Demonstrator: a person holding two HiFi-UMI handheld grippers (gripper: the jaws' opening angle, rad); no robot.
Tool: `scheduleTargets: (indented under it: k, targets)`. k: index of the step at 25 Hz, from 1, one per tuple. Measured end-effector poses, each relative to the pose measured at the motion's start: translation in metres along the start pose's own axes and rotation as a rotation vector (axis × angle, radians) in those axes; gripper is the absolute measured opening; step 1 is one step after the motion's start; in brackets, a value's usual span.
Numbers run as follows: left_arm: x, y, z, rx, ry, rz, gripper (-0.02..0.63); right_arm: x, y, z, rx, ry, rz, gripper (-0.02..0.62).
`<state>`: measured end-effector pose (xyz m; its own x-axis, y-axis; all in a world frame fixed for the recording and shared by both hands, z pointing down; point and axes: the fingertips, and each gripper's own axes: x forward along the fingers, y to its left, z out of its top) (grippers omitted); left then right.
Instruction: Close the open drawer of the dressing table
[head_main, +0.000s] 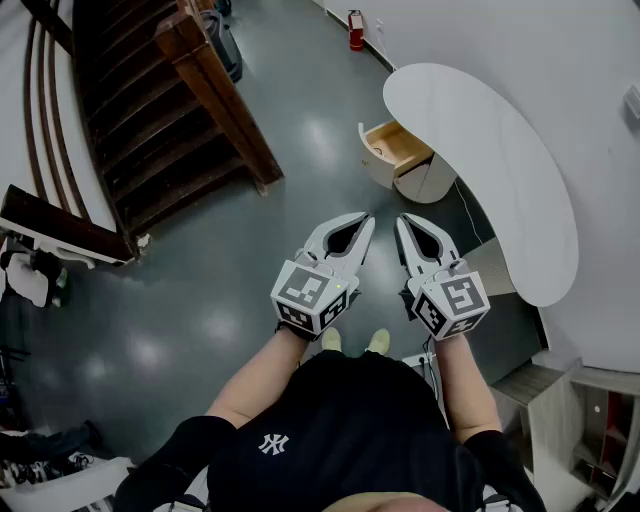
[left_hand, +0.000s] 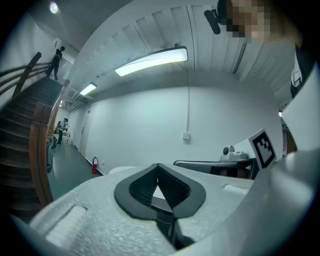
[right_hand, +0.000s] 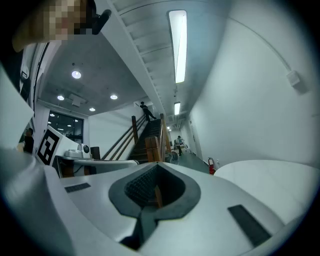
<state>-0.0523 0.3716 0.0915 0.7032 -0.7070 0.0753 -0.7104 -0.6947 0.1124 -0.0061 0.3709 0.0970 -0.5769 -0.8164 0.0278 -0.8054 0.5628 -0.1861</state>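
Observation:
The dressing table (head_main: 500, 170) has a white oval top and stands against the right wall. Its drawer (head_main: 393, 146) hangs open toward the left and shows a pale wood inside. I hold both grippers side by side over the grey floor, well short of the drawer. The left gripper (head_main: 365, 221) is shut with nothing in it, its tips meeting in the left gripper view (left_hand: 158, 165). The right gripper (head_main: 402, 221) is also shut and empty, which the right gripper view (right_hand: 158, 164) confirms. The table top (right_hand: 272, 182) shows at that view's lower right.
A dark wooden staircase (head_main: 150, 110) rises at the upper left, its newel post (head_main: 225, 95) close to the drawer. A red fire extinguisher (head_main: 356, 28) stands by the far wall. A low grey step (head_main: 500, 268) and shelving (head_main: 590, 420) lie to the right.

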Motion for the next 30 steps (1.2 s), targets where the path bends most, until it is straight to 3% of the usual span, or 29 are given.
scheduleTargets:
  k: [10,20,30]
  targets:
    - [0.01,-0.019,-0.005,-0.013,0.01,0.01,0.011,-0.017,-0.016,0.007,0.008,-0.001,0.005,0.015]
    - [0.031,0.003,-0.01,-0.007,0.019,0.1,0.011,-0.044,-0.084,0.026,0.068,-0.102,-0.073,0.015]
    - [0.054,0.016,-0.024,0.014,0.052,0.106,0.011,-0.031,-0.106,0.019,0.08,-0.096,-0.094,0.015]
